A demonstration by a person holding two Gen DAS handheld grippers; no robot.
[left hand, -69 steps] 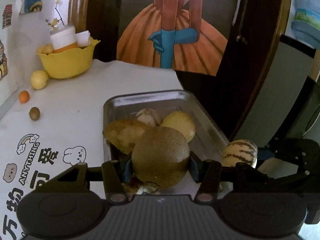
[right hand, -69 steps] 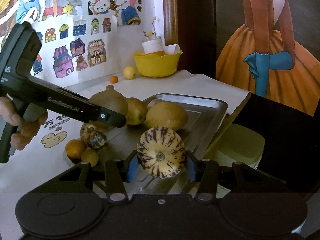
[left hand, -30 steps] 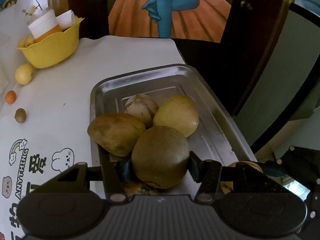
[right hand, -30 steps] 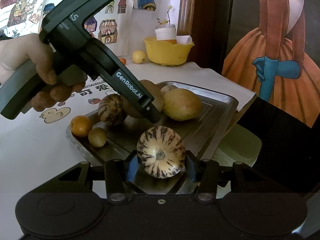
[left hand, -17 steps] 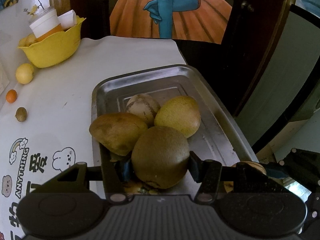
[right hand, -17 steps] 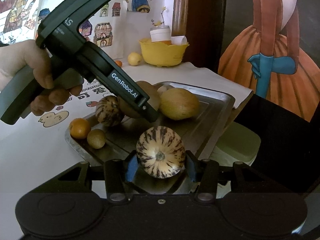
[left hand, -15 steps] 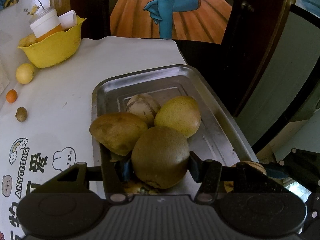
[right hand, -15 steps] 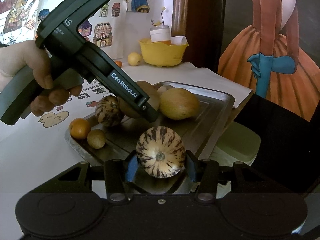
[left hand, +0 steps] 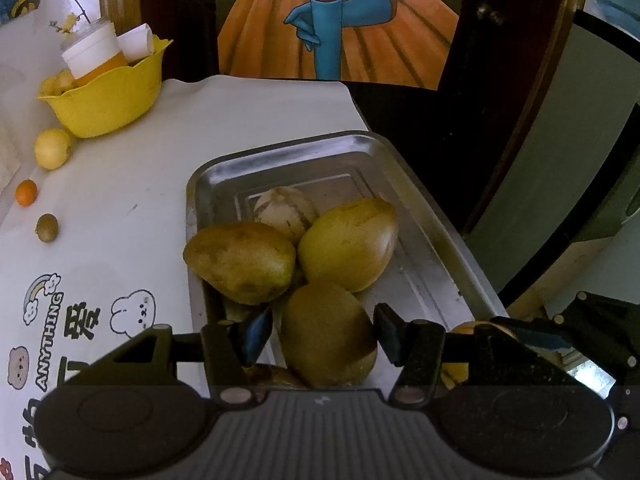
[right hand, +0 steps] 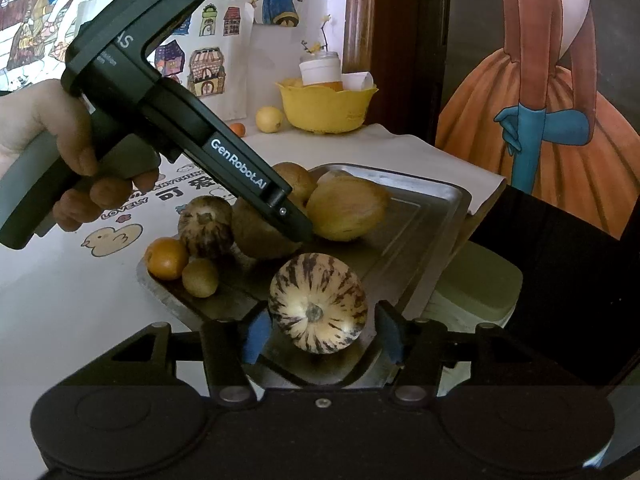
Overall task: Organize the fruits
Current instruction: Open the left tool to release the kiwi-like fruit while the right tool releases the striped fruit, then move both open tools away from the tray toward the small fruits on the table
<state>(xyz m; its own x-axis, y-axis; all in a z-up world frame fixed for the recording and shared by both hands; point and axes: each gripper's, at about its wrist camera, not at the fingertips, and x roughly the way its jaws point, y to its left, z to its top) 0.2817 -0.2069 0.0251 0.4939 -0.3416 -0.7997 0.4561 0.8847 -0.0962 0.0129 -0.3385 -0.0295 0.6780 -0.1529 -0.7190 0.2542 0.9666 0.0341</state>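
My desk (left hand: pixel 120 208) carries the steel tray (left hand: pixel 404 176), the largest thing in play. In it lie two mangoes and a pale striped fruit, all just ahead of my left tool (left hand: pixel 320 334). That tool's jaws are opening around the brown kiwi-like fruit (left hand: pixel 326 336), which sits in the tray, long axis running away from me. My right tool (right hand: pixel 318 334) is opening too; the striped melon (right hand: pixel 318 302) rests free between its pads at the tray's near corner. Withdrawing straight back avoids the crowded fruit.
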